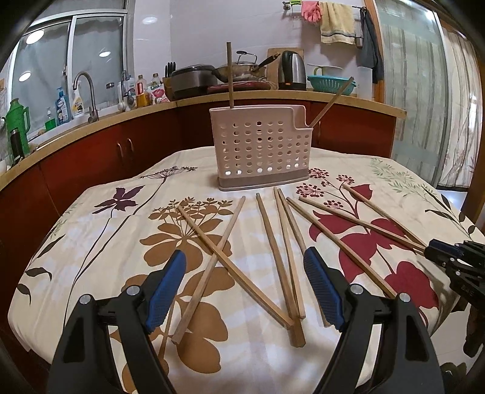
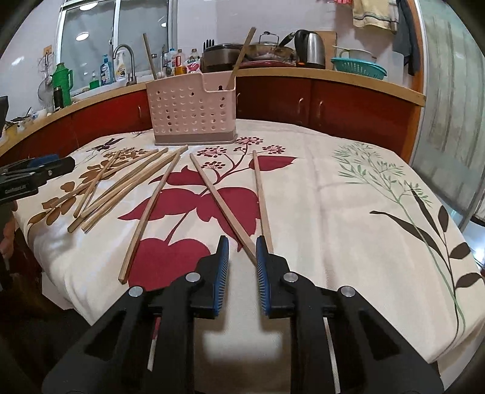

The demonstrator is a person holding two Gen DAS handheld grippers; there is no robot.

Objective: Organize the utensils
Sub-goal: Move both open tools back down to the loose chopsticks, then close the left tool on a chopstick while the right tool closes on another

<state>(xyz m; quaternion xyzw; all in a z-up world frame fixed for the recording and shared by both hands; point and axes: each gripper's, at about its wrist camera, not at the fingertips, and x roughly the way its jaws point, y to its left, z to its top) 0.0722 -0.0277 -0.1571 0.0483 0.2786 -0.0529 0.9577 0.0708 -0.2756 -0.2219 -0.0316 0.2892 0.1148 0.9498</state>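
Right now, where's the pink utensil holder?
The pink utensil holder stands upright at the table's far edge, beyond the loose chopsticks, centred in the left wrist view.

Kitchen backdrop beyond our floral tablecloth [image 1: 106, 242]

At twelve o'clock we see a steel kettle [image 1: 292, 71] on the counter [image 1: 348, 101], a wok [image 1: 242, 71] just beside it at eleven, a teal colander [image 1: 330, 83] at one, a faucet [image 1: 86, 94] and green thermos [image 1: 16, 116] at ten, and a yellow towel [image 1: 336, 22] hanging high at one
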